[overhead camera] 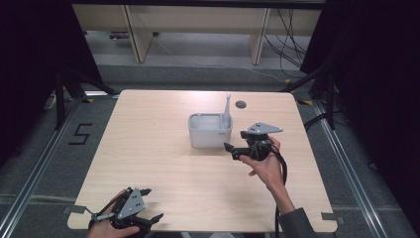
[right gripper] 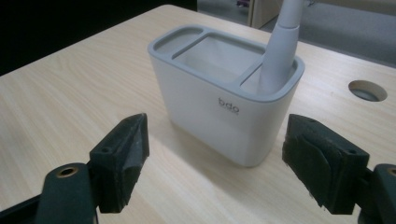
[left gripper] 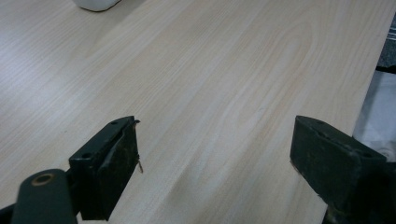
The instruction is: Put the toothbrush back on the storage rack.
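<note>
White holder [overhead camera: 210,131] at table centre carries a grey toothbrush [overhead camera: 226,110] upright in its end slot, so placing looks finished; the right gripper [overhead camera: 231,150], jaws wide and empty at its five o'clock, should now withdraw, while the left gripper [overhead camera: 148,204] idles wide open.

Brush [overhead camera: 227,110] in holder [overhead camera: 209,133], right compartment; table [overhead camera: 163,163] beneath.

Looks like a lab or test rig, not a home; pale wood table [overhead camera: 163,163] stands alone on grey carpet [overhead camera: 29,163]; black curtains [overhead camera: 376,74] close off both sides; metal rails [overhead camera: 346,163] run along the floor by the table; a "5" [overhead camera: 80,134] is taped on the floor at left; loose cables [overhead camera: 289,39] trail near plain desks [overhead camera: 198,25] at the back.
</note>
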`<state>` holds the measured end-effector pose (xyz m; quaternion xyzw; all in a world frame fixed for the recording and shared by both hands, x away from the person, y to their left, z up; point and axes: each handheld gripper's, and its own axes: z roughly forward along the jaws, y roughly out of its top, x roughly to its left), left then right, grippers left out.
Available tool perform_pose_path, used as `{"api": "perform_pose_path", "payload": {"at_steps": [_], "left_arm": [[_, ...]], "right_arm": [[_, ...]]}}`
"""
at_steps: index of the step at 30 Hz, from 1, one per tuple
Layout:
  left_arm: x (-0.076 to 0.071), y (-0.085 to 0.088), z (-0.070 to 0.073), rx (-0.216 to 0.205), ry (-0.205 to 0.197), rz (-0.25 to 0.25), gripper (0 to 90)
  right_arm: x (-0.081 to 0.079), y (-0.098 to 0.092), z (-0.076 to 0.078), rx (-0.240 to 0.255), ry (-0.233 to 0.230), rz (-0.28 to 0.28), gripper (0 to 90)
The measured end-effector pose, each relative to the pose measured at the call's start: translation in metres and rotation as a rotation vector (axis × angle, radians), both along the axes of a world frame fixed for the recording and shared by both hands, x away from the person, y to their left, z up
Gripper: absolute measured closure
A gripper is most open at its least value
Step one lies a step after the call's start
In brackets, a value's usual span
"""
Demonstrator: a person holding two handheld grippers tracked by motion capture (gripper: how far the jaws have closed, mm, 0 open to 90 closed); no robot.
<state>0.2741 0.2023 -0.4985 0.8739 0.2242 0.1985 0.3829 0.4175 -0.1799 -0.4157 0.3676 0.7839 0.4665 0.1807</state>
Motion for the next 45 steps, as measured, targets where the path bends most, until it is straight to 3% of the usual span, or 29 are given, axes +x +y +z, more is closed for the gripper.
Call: {"api": "perform_pose_path", "payload": {"at_steps": [7, 8, 16, 23, 25, 28, 30, 35, 36, 42, 44, 45], "left_arm": [[0.0, -0.001, -0.001, -0.012, 0.005, 0.002, 14.8], [0.0, 0.0, 0.0, 0.001, 0.0, 0.002, 14.8], [0.0, 0.0, 0.0, -0.014, 0.016, -0.006, 14.8], [0.0, 0.0, 0.0, -0.012, 0.015, -0.005, 14.7], [0.0, 0.0, 0.0, -0.011, 0.015, -0.004, 14.8], [0.0, 0.0, -0.001, -0.013, 0.015, -0.005, 14.8], [0.0, 0.0, 0.0, -0.012, 0.015, -0.004, 14.8], [0.0, 0.0, 0.0, -0.012, 0.015, -0.004, 14.7], [0.0, 0.0, 0.0, -0.013, 0.015, -0.004, 14.8], [-0.001, -0.001, -0.001, -0.01, 0.006, -0.001, 14.8], [-0.001, -0.001, -0.001, -0.024, 0.011, 0.001, 14.8], [0.0, 0.0, 0.0, -0.014, 0.013, -0.003, 14.8]], "right_arm": [[-0.009, 0.003, -0.002, -0.013, 0.016, 0.005, 22.5], [-0.012, 0.004, -0.003, -0.004, 0.035, 0.005, 22.4], [-0.018, 0.004, -0.008, -0.031, 0.013, 0.023, 22.2], [-0.027, 0.007, -0.012, -0.023, 0.053, 0.032, 22.1], [-0.027, 0.006, -0.015, -0.046, 0.027, 0.053, 22.2], [-0.031, 0.006, -0.018, -0.048, 0.033, 0.052, 22.2], [-0.037, 0.008, -0.022, -0.03, 0.084, 0.038, 22.2], [-0.038, 0.006, -0.028, -0.051, 0.058, 0.055, 22.3], [-0.041, 0.006, -0.03, -0.05, 0.088, 0.049, 22.2], [-0.044, 0.005, -0.036, -0.067, 0.067, 0.064, 22.3], [-0.048, 0.006, -0.038, -0.054, 0.107, 0.052, 22.3], [-0.048, 0.005, -0.041, -0.063, 0.094, 0.066, 22.3]]}}
